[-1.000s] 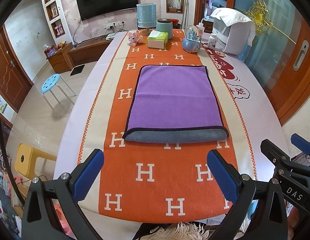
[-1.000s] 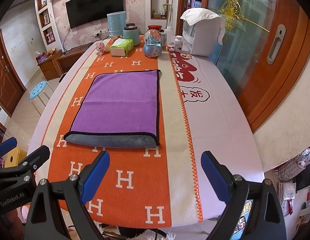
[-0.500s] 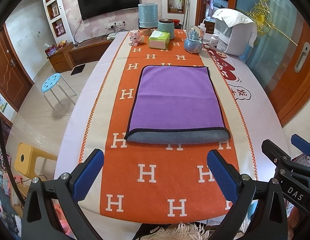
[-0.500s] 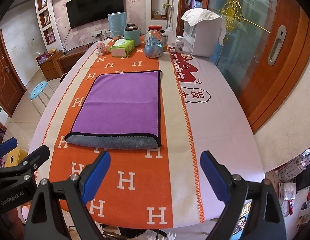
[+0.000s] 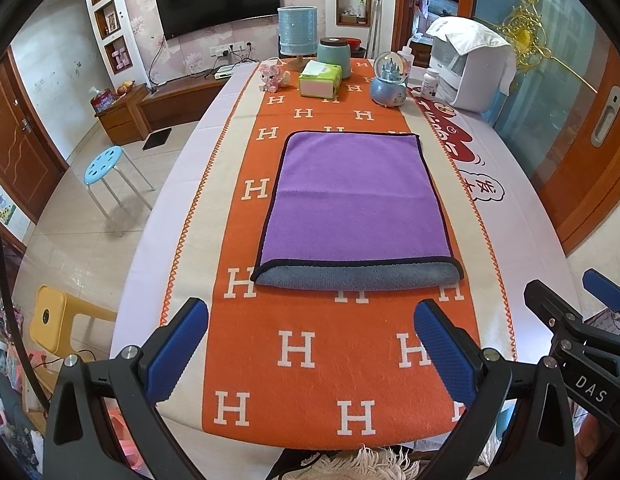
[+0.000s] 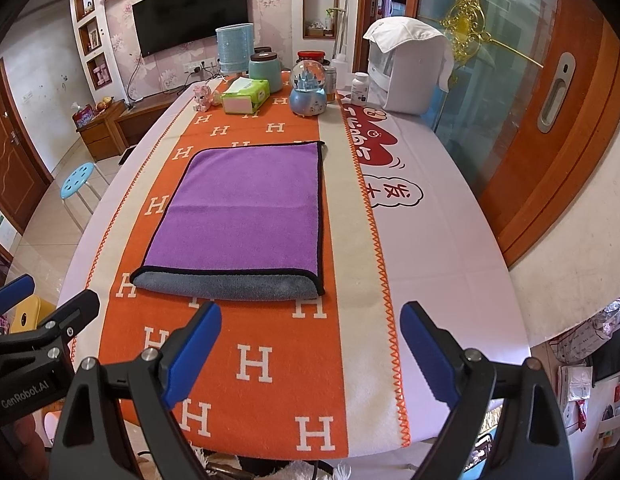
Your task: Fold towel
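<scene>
A purple towel with a black hem lies flat on the orange H-patterned runner; its grey underside shows along the near edge. It also shows in the right wrist view. My left gripper is open and empty, held above the runner short of the towel's near edge. My right gripper is open and empty, level with it and to its right; it appears at the right edge of the left wrist view.
At the table's far end stand a tissue box, a snow globe, a teal jar, a blue lamp, a pink toy and a white appliance. A blue stool and a yellow stool stand left of the table.
Both grippers have drawn back slightly and risen a little; the towel appears a bit farther off. The towel has not moved and both grippers stay open.
</scene>
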Motion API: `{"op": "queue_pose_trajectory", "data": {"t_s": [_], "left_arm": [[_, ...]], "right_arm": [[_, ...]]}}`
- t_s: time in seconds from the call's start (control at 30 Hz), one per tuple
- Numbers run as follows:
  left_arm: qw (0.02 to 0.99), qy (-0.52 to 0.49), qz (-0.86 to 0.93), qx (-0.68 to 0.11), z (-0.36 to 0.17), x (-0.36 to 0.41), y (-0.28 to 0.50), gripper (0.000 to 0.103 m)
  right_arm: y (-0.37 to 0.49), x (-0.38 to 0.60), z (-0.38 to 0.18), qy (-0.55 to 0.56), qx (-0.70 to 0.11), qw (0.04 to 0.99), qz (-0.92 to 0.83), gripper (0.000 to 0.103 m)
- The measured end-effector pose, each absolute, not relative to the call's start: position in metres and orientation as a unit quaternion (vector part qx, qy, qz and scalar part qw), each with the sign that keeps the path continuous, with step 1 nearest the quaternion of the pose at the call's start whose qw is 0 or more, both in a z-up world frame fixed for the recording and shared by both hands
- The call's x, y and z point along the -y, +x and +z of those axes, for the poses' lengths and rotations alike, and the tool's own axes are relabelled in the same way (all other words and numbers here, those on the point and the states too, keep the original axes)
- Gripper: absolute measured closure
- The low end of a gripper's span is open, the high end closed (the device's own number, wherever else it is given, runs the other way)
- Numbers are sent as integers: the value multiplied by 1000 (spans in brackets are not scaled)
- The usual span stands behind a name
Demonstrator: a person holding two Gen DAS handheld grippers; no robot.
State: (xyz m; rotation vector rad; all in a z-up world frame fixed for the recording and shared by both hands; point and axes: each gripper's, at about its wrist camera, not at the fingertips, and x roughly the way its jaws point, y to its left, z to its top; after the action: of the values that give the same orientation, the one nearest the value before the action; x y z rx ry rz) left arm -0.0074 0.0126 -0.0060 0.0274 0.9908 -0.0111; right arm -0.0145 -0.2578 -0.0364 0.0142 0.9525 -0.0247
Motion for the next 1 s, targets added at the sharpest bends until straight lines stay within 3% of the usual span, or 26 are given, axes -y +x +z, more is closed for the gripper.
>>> {"op": "queue_pose_trajectory", "data": {"t_s": [1.0], "left_arm": [[879,14,-4,-476,-4,-17,-5,1]], "right_arm": [[-13,256,-35,7,-459,888,-11,12]]}}
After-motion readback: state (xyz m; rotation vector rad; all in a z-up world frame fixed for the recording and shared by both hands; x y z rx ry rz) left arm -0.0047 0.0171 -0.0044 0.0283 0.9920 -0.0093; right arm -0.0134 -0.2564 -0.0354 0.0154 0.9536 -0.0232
